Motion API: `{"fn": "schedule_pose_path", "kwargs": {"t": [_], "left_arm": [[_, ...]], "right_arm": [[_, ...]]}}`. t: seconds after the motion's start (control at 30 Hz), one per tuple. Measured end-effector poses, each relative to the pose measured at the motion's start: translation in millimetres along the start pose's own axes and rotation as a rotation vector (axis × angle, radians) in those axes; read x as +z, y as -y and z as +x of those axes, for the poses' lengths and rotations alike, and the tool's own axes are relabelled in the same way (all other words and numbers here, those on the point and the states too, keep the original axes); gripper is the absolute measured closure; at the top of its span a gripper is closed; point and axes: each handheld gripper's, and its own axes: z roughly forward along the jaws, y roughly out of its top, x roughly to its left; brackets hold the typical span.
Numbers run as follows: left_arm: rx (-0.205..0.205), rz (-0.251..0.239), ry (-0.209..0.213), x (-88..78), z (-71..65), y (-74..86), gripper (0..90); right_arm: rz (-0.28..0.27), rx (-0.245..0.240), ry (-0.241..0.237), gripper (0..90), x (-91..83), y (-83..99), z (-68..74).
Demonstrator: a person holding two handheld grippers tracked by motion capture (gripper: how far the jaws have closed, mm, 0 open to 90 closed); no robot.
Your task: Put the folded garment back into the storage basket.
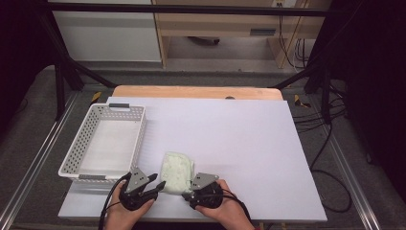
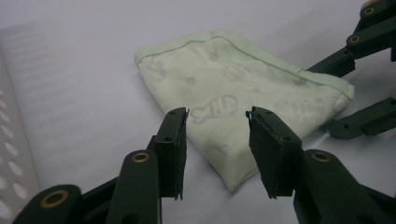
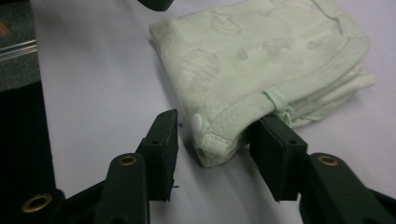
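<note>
A folded pale green baby garment (image 1: pixel 176 172) with a faint print lies on the white board near the front edge. My left gripper (image 1: pixel 162 184) comes at it from the left. In the left gripper view its jaws (image 2: pixel 217 119) stand apart astride the garment's (image 2: pixel 224 88) near corner, and the pads do not press it. My right gripper (image 1: pixel 188 192) is at the garment's front right corner. Its jaws (image 3: pixel 214 126) straddle the hemmed corner of the garment (image 3: pixel 252 60), which bears a white snap button (image 3: pixel 196 122), with a gap at the left pad. The right gripper (image 2: pixel 322 100) also shows across the cloth.
A white perforated basket (image 1: pixel 139 139) stands empty at the left of the white board (image 1: pixel 239 134), close behind the left gripper. The wooden table edge (image 1: pixel 196 92) runs along the back. Black frame bars and cables surround the table.
</note>
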Motion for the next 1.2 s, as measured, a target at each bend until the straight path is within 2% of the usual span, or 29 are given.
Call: {"fn": "schedule_pose_path", "kwargs": {"t": [0.07, 0.1, 0.2, 0.33, 0.47, 0.53, 0.6, 0.63, 0.67, 0.7, 0.77, 0.8, 0.83, 0.93, 0.97, 1.0, 1.03, 1.1, 1.2], "left_arm": [[-0.007, -0.004, -0.005, -0.1, 0.3, 0.4, 56.5], [-0.003, -0.009, -0.009, -1.0, 0.3, 0.3, 56.5], [0.008, -0.018, -0.020, -2.6, 0.6, -0.7, 56.5], [0.003, -0.037, -0.025, -5.3, 0.7, -1.3, 56.5], [-0.005, -0.049, -0.019, -4.5, -0.4, -7.2, 56.4], [-0.007, -0.037, -0.016, 0.1, -3.2, -18.9, 55.9], [-0.001, -0.031, -0.015, 1.8, -4.1, -22.5, 52.9], [0.016, -0.003, -0.025, 7.6, -6.0, -34.4, 51.2], [0.016, -0.003, -0.025, 7.6, -6.0, -34.4, 49.9], [0.019, 0.010, -0.011, 13.8, -5.1, -46.5, 49.7], [0.029, 0.026, 0.003, 21.8, -3.6, -58.8, 48.2], [0.029, 0.026, 0.003, 21.8, -3.6, -58.8, 46.6], [0.046, 0.051, -0.011, 31.1, -2.6, -66.5, 45.8], [0.024, 0.090, -0.003, 42.2, 0.7, -67.2, 44.4], [0.024, 0.090, -0.003, 42.2, 0.7, -67.2, 43.9], [0.000, 0.101, 0.002, 45.1, 2.8, -62.2, 43.9], [0.001, 0.109, 0.000, 45.3, 2.6, -59.8, 43.5], [0.006, 0.108, -0.013, 43.7, 2.1, -56.8, 40.8], [-0.007, 0.104, -0.031, 41.7, 3.7, -51.7, 39.2]], "right_arm": [[0.002, 0.000, 0.001, 55.1, 0.5, -0.6, 0.0], [0.004, -0.002, 0.009, 61.7, 0.7, -1.3, -0.5], [0.002, -0.026, 0.013, 72.2, 0.4, -1.3, 1.3], [0.015, -0.039, 0.024, 78.2, -1.2, -1.8, 5.1], [0.026, -0.042, 0.013, 78.9, -5.7, 0.2, 5.3], [0.043, -0.049, 0.010, 79.0, -13.8, 4.6, 9.1], [0.052, -0.047, 0.012, 79.0, -19.3, 7.9, 11.5], [0.057, -0.051, 0.015, 78.9, -23.0, 10.4, 13.4], [0.058, -0.054, 0.015, 78.9, -25.5, 12.6, 14.9], [0.057, -0.052, 0.018, 78.9, -27.9, 14.7, 16.5], [0.054, -0.051, 0.022, 78.8, -31.2, 17.9, 19.3], [0.054, -0.051, 0.022, 78.8, -31.2, 17.9, 19.3], [0.048, -0.059, 0.027, 78.8, -31.3, 19.1, 20.5], [0.038, -0.064, 0.027, 78.6, -31.2, 20.4, 20.7], [0.033, -0.064, 0.024, 78.6, -31.2, 21.1, 20.3], [0.030, -0.059, 0.020, 78.6, -31.3, 21.7, 19.6], [0.025, -0.051, 0.015, 78.6, -31.2, 22.0, 19.1], [0.026, -0.054, 0.011, 78.6, -31.3, 22.3, 18.3], [0.021, -0.048, 0.008, 78.5, -31.1, 22.9, 17.9]]}}
